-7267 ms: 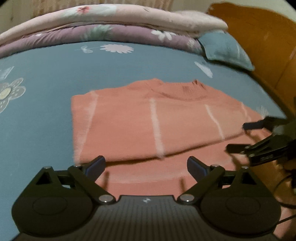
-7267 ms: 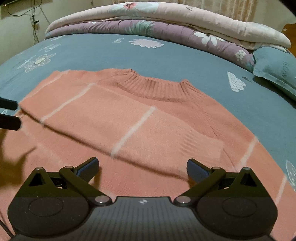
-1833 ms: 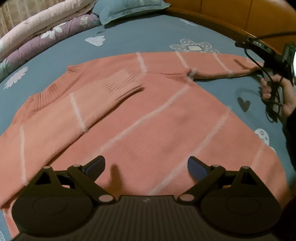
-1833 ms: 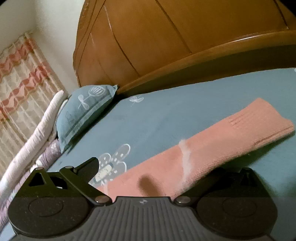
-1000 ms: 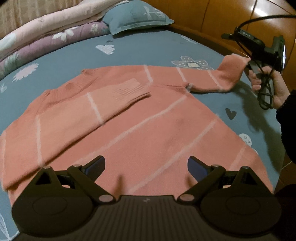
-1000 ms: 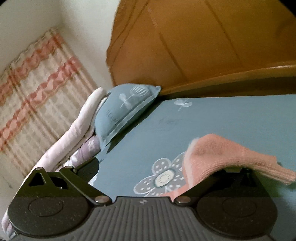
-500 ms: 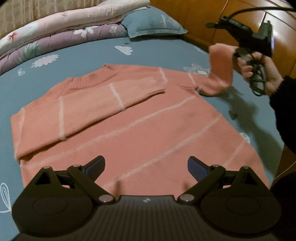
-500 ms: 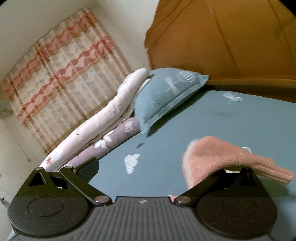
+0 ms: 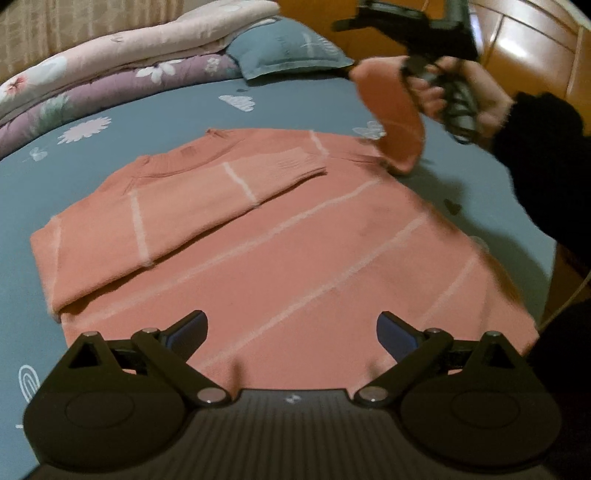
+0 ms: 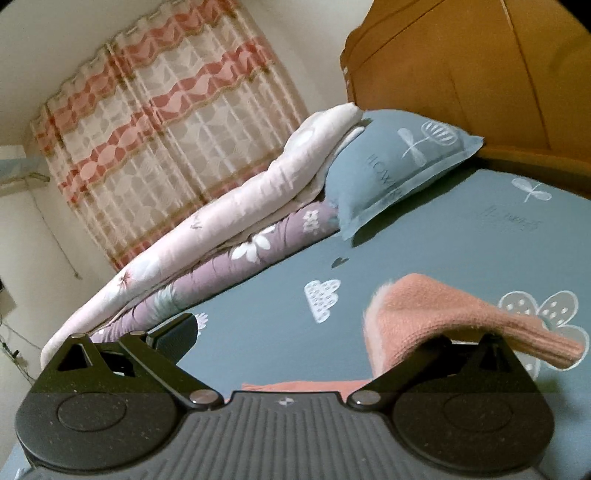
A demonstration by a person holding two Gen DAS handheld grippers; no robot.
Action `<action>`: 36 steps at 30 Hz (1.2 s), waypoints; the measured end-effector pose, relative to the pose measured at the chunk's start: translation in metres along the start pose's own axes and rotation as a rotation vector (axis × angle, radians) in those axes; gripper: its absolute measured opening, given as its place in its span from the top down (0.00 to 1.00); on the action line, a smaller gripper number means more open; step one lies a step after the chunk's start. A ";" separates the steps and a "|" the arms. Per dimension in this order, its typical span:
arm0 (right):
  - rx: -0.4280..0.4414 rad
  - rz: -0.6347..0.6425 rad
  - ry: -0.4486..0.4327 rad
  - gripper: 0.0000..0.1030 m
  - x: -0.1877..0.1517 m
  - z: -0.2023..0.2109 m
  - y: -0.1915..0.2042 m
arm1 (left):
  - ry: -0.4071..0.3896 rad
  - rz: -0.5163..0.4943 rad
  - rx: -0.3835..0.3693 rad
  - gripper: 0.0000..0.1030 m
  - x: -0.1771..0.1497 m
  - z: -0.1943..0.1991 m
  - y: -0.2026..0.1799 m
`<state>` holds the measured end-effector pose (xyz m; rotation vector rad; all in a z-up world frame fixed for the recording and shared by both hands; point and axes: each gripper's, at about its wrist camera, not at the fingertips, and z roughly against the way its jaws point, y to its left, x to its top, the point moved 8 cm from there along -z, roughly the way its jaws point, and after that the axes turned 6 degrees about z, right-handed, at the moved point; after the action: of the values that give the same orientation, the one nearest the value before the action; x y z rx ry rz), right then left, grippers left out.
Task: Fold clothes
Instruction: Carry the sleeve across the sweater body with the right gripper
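I read the left gripper (image 9: 291,328) as standing with its two blue-tipped fingers wide apart and nothing between them, positioned above the near hem of the salmon-pink knitted sweater with pale thin stripes (image 9: 295,251). The sweater lies flat on the teal bed sheet printed with white flowers and clouds (image 9: 122,122), neck toward the far side. One sleeve (image 9: 207,199) is folded across the chest, with its ribbed cuff near the middle of the body. The other sleeve (image 9: 391,110) is raised off the sheet at the far right corner, hanging from the right gripper (image 9: 413,26), which a hand (image 9: 461,96) in a dark cuff holds by the grip. In the right wrist view this raised sleeve (image 10: 443,317) lies draped over the right-hand finger of the right gripper (image 10: 321,339), cuff end hanging past it; the left-hand finger (image 10: 177,332) stands well apart from it. I cannot tell from either view whether the fabric is clamped or only hooked over that finger. Beyond the sweater lie a folded stack of pink and purple floral quilts (image 10: 207,236) and a teal pillow (image 10: 395,166) against the orange-brown wooden headboard (image 10: 480,74). A cream curtain with red wavy bands (image 10: 162,122) hangs behind the quilts.
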<state>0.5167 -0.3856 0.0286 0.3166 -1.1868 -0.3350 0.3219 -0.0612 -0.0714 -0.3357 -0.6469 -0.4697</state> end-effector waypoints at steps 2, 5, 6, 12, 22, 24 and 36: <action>-0.003 0.007 0.006 0.00 -0.002 -0.007 0.010 | 0.002 -0.018 -0.008 0.05 -0.004 0.004 0.005; -0.007 0.028 0.015 0.00 -0.008 -0.017 0.028 | 0.006 -0.046 -0.020 0.05 -0.010 0.010 0.011; -0.006 0.029 0.019 0.00 -0.011 -0.021 0.032 | 0.012 -0.055 -0.020 0.05 -0.012 0.012 0.014; 0.005 0.030 0.036 0.00 -0.026 -0.035 0.058 | 0.026 -0.102 -0.008 0.05 -0.019 0.028 0.030; 0.067 0.070 0.096 0.00 -0.057 -0.055 0.107 | 0.033 -0.069 0.008 0.05 -0.031 0.031 0.042; 0.083 0.082 0.108 0.00 -0.062 -0.058 0.116 | 0.037 -0.060 0.013 0.05 -0.035 0.031 0.044; 0.179 0.116 0.169 0.00 -0.087 -0.069 0.158 | 0.054 -0.018 0.041 0.05 -0.042 0.030 0.051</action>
<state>0.5659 -0.2014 -0.0029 0.4216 -1.0653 -0.0988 0.3043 0.0082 -0.0838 -0.2777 -0.6067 -0.4807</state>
